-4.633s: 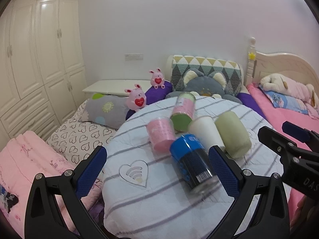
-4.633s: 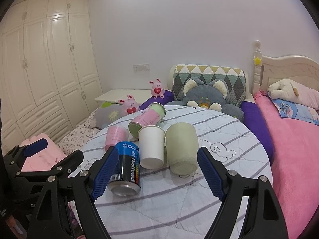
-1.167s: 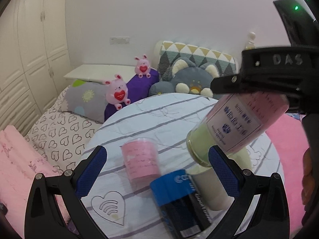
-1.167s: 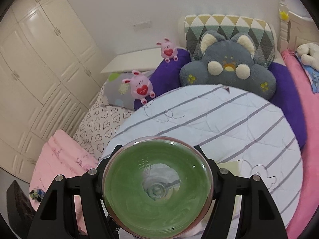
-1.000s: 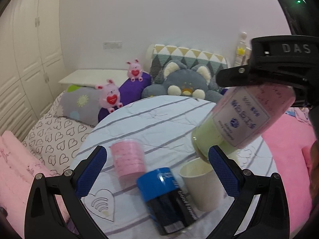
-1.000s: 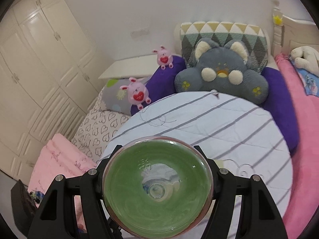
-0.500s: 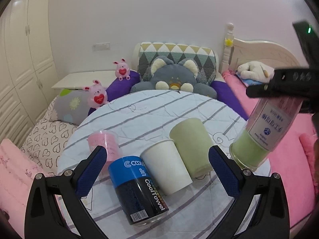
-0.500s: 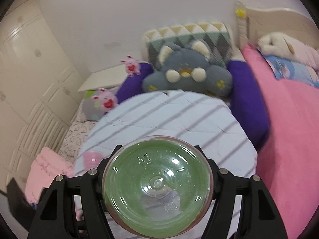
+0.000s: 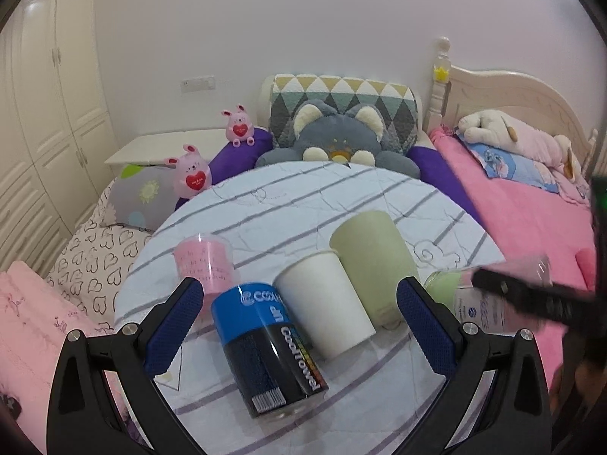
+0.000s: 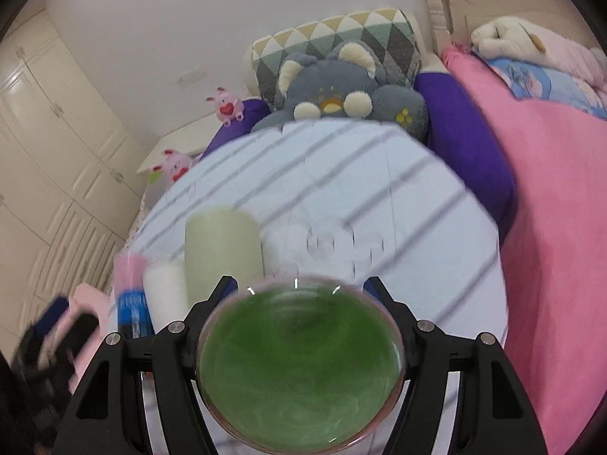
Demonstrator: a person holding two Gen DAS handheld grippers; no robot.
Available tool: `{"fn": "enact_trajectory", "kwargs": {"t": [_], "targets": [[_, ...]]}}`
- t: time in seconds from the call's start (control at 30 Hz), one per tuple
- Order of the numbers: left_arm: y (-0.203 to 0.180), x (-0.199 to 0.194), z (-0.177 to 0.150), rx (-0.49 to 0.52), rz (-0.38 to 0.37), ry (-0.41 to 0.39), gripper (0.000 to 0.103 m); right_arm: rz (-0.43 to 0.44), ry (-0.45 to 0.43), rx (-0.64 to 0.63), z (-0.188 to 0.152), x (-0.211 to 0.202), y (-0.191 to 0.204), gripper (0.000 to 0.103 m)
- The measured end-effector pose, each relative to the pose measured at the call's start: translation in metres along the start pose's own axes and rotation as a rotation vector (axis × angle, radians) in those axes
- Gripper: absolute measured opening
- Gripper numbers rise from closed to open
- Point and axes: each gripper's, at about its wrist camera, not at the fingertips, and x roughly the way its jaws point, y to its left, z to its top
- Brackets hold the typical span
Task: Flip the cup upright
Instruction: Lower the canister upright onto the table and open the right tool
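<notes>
1. My right gripper (image 10: 299, 345) is clamped on the clear cup (image 10: 299, 375), its green base filling the space between my fingers, so I can turn it and stand it on the striped table (image 10: 379, 197).
2. My left gripper (image 9: 299, 314) hangs spread wide and empty; the blue can (image 9: 265, 345) and white cup (image 9: 326, 303) lie between its fingers.
3. Motion blur and my right fingers hide the cup's mouth and tilt.

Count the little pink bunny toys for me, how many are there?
2: one pink bunny sits by the grey flowered pillow, another on the purple cushion. More may be hidden.
</notes>
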Motion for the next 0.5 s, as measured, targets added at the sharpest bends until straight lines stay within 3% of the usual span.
{"fn": "enact_trajectory", "kwargs": {"t": [0.27, 0.5], "targets": [[-0.013, -0.012, -0.014, 0.020, -0.015, 0.009, 0.103, -0.008, 0.058, -0.030, -0.055, -0.002, -0.005, 0.070], [-0.021, -0.023, -0.022, 0.018, -0.032, 0.040, 0.103, 0.004, 0.086, -0.054, -0.054, -0.006, -0.001, 0.070]]}}
